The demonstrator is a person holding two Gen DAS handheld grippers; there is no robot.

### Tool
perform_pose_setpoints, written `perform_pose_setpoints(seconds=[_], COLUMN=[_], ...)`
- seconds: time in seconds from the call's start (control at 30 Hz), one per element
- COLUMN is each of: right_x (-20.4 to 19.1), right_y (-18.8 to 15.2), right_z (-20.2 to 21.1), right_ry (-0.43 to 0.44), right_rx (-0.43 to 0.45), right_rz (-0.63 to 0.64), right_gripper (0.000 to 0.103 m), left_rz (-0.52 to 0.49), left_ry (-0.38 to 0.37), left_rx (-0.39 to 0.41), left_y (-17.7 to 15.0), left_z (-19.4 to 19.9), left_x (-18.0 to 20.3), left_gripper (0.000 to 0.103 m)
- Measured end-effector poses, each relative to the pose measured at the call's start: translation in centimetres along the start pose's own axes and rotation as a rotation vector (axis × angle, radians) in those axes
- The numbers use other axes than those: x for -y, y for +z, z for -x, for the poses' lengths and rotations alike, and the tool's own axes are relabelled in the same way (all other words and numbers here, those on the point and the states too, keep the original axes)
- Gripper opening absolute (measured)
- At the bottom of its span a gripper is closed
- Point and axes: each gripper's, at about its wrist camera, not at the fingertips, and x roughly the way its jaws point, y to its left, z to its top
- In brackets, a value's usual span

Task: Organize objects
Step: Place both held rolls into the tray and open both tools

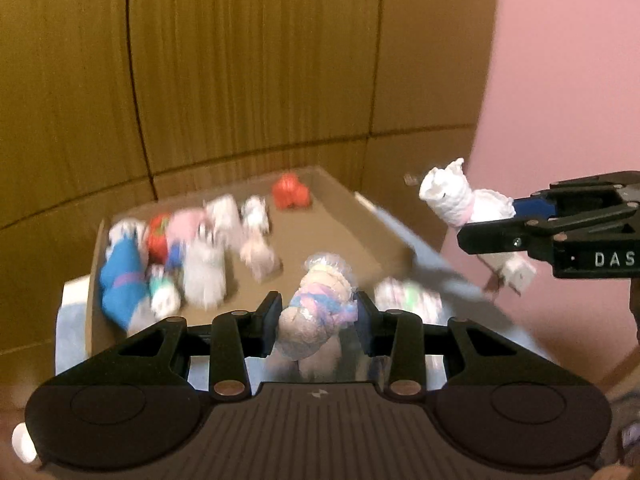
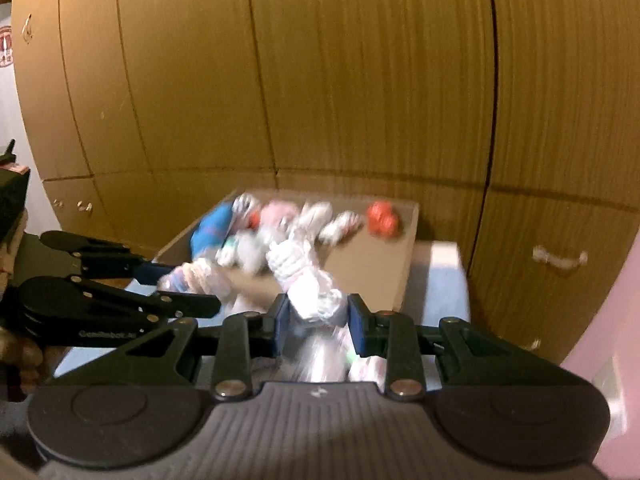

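Observation:
My left gripper (image 1: pixel 318 314) is shut on a beige knitted toy with pink and blue stripes, wrapped in clear plastic (image 1: pixel 316 316). It holds the toy in the air before an open cardboard box (image 1: pixel 340 216). My right gripper (image 2: pixel 318 314) is shut on a white knitted toy with a pink band (image 2: pixel 308 280). That white toy (image 1: pixel 460 196) and the right gripper (image 1: pixel 500 220) show at the right of the left wrist view. The left gripper (image 2: pixel 176 280) shows at the left of the right wrist view. The box holds several knitted toys, blurred, among them a blue one (image 1: pixel 122 280) and a red one (image 1: pixel 290 192).
The box sits on a pale blue surface (image 2: pixel 444 280). Wooden wardrobe doors (image 2: pixel 360 80) stand behind it, with a drawer handle (image 2: pixel 560 258) at the right. A pink wall (image 1: pixel 560 80) is at the right. A white patterned toy (image 1: pixel 404 296) lies by the box's near corner.

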Motion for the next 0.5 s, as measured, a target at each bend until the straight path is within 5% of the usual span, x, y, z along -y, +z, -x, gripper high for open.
perform_pose_setpoints(seconds=[0.2,0.5], right_x=[2.4,5.0], right_y=[4.4,5.4], right_z=[-5.3,-16.3], right_ry=[-0.012,-0.058], right_rx=[-0.033,-0.189], right_rz=[-0.012,-0.006], right_gripper=[0.028,0.028], left_rz=[0.029,0.027], left_ry=[0.017,0.027], left_rx=[-0.038,-0.140], left_y=[4.8,5.8], left_z=[-6.0,-16.6], left_x=[-0.9,-1.3], left_gripper=[0.046,0.046])
